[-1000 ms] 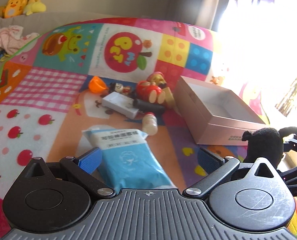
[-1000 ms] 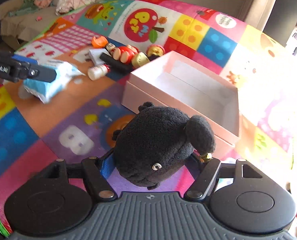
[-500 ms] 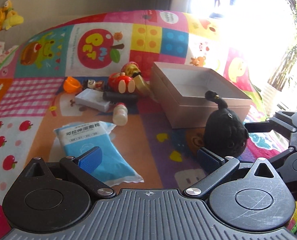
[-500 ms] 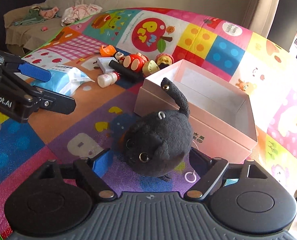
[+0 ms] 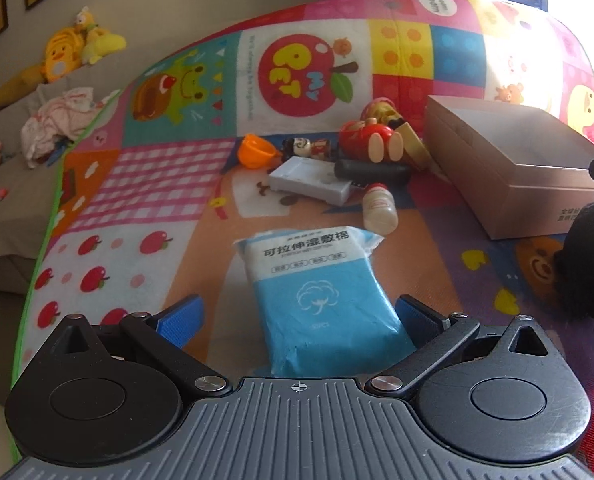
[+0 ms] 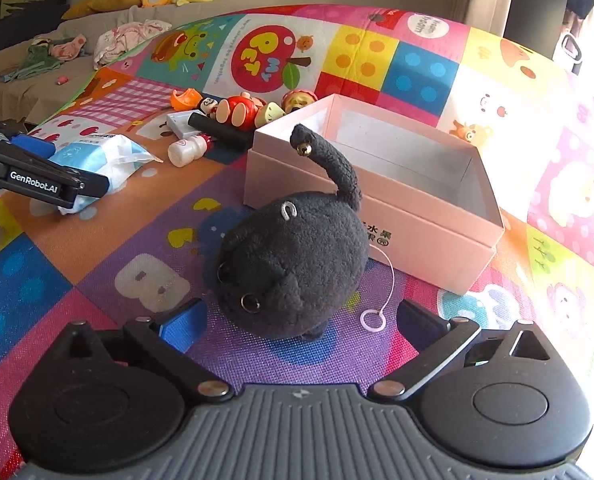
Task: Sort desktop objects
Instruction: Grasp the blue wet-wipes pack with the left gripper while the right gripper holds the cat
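The right gripper [image 6: 297, 322] has its jaws opening around the black plush cat [image 6: 293, 268], which sits free on the colourful mat [image 6: 417, 64] just beside the pink box [image 6: 429, 236]. The left gripper [image 5: 299, 314] has its jaws spread, straddling the blue wipes pack [image 5: 317, 292] without pinching it.

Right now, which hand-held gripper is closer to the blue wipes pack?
Left. The left hand-held gripper straddles the blue wipes pack, jaws open. The right hand-held gripper is off by the black plush cat.
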Tool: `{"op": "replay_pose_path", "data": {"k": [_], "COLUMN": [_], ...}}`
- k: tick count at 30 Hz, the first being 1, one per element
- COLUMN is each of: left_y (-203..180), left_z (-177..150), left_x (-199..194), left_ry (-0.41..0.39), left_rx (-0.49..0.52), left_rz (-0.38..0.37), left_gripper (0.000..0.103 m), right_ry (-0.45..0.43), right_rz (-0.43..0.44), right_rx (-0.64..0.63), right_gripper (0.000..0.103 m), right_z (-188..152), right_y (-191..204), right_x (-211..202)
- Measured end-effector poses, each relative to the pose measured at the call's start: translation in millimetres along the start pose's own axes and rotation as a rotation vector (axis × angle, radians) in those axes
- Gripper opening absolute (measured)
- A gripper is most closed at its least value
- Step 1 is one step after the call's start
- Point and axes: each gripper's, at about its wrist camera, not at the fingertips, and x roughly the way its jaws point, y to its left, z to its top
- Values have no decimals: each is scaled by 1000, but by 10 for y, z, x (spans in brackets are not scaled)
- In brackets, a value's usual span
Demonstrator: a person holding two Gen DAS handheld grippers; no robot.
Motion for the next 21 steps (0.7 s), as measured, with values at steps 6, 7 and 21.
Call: {"op": "replay_pose_path", "data": {"k": [6,7,21], "left_y": [209,209,252], "left_z": [-123,-123,7], "left_x": [79,81,-7], "left_ry": [61,65,-1], "left_rx": [-89,-91,-143], "left_rz": [-40,-42,-118], "left_gripper": [103,103,103], "right_ry": [27,31,51], "right_rz": [14,16,50], "right_rx": [58,65,153], "right_gripper": [103,103,103], "right_z": [-87,-88,-143], "right_y": [-13,-18,-102], "right_x": [78,83,134]}}
